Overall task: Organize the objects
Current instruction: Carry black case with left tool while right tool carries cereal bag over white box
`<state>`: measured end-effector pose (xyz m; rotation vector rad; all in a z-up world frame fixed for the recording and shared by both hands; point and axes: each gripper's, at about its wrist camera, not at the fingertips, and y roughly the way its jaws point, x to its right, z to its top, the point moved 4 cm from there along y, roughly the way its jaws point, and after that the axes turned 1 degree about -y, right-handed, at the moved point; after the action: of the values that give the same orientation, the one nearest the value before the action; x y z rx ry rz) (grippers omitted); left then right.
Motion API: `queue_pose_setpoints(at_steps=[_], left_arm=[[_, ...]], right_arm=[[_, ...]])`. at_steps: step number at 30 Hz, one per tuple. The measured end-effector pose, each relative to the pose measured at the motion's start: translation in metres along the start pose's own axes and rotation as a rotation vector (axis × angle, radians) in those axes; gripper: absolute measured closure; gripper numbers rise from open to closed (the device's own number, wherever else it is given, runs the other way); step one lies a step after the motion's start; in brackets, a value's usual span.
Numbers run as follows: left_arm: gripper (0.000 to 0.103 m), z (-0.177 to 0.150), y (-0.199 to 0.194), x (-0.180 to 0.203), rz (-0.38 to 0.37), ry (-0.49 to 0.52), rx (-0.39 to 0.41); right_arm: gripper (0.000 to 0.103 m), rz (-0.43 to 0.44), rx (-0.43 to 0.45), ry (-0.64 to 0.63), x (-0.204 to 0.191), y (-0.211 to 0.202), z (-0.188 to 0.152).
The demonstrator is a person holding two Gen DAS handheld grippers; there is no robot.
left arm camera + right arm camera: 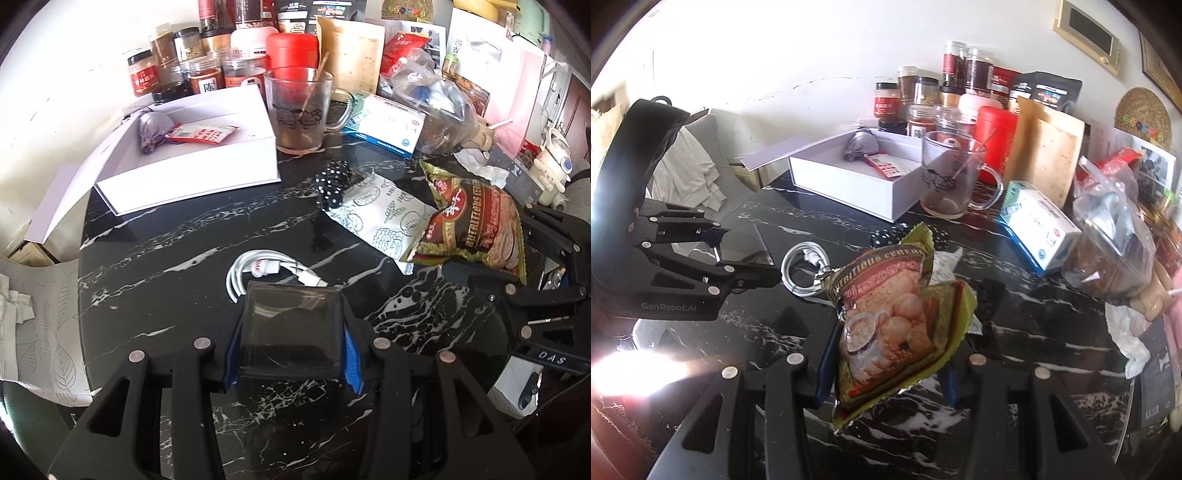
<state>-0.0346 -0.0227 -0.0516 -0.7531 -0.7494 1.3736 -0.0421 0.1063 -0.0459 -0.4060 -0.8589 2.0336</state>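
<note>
Crinkly foil, green-edged: the cereal packet (897, 325) looks light, soft and a bit slippery, so a pinch across its flat body, away from the torn top, seems safest. The right gripper (886, 373) is clamped on it, holding it above the black marble table (1015, 350). The left gripper (291, 354) is closed around a dark, clear-topped square box (291, 332), near the coiled white cable (258, 273).

Coiled cable (258, 269) before open box (192, 173); glass mug (299, 110) right of box.
</note>
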Motion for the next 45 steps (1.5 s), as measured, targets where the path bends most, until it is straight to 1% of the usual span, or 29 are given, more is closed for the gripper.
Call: queue_pose_setpoints(at_steps=[7,17,25,33,45], left_arm=[[0.061,0.007,-0.011,-0.011,0.016,-0.008,0.026],[0.061,0.023,-0.018,-0.031,0.031,-0.021,0.055],[0.061,0.042,-0.017,-0.051,0.046,-0.023,0.075],[0.061,0.060,-0.007,-0.070,0.042,-0.020,0.073],[0.061,0.089,0.016,-0.096,0.044,-0.020,0.060]], right_arm=[[0.057,0.022,0.003,-0.038,-0.016,0.006,0.014],[0.057,0.028,0.013,-0.046,-0.022,0.012,0.036],[0.057,0.030,0.018,-0.055,-0.023,0.023,0.056],[0.057,0.031,0.026,-0.059,-0.021,0.038,0.079],[0.057,0.027,0.012,-0.041,-0.013,0.067,0.106]])
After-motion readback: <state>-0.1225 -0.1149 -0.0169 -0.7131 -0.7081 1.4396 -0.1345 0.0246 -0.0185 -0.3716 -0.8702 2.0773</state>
